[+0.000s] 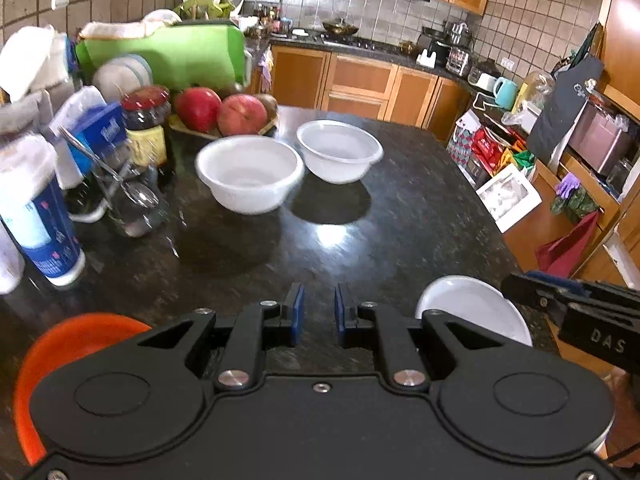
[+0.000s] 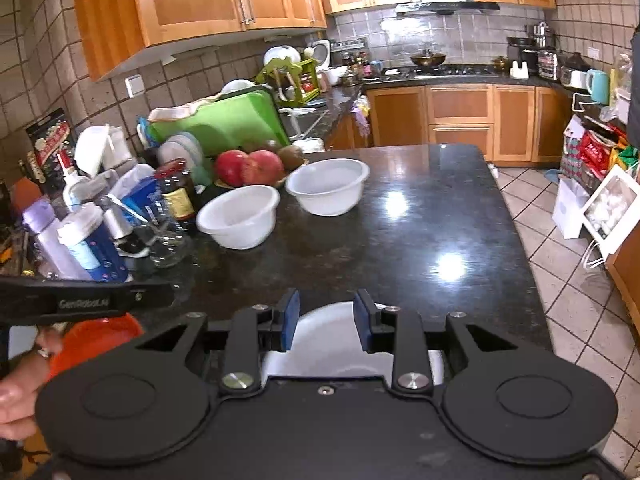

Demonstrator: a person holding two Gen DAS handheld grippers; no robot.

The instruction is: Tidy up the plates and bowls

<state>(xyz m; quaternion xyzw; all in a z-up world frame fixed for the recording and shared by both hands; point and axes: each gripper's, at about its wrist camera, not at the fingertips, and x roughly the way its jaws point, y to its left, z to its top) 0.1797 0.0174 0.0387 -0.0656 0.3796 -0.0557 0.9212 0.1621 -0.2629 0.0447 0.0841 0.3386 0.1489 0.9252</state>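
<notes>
Left claw (image 1: 319, 314): pads nearly together, nothing between them. Right claw (image 2: 326, 320): part spread, empty, above the white plate (image 2: 320, 344). Orange plate (image 1: 60, 344) lies just left of the white plate, both at the counter (image 1: 400, 216) near edge; 2 bowls (image 1: 250, 172) (image 1: 339, 150) sit far side. Bowls prob thin plastic: light, flexy, slick; pinch at rim. Plates look stiff & flat; take by edge.

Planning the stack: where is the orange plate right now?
The orange plate sits at the counter's near edge, lower left in both wrist views, under the left gripper, with the white plate to its right.
</notes>
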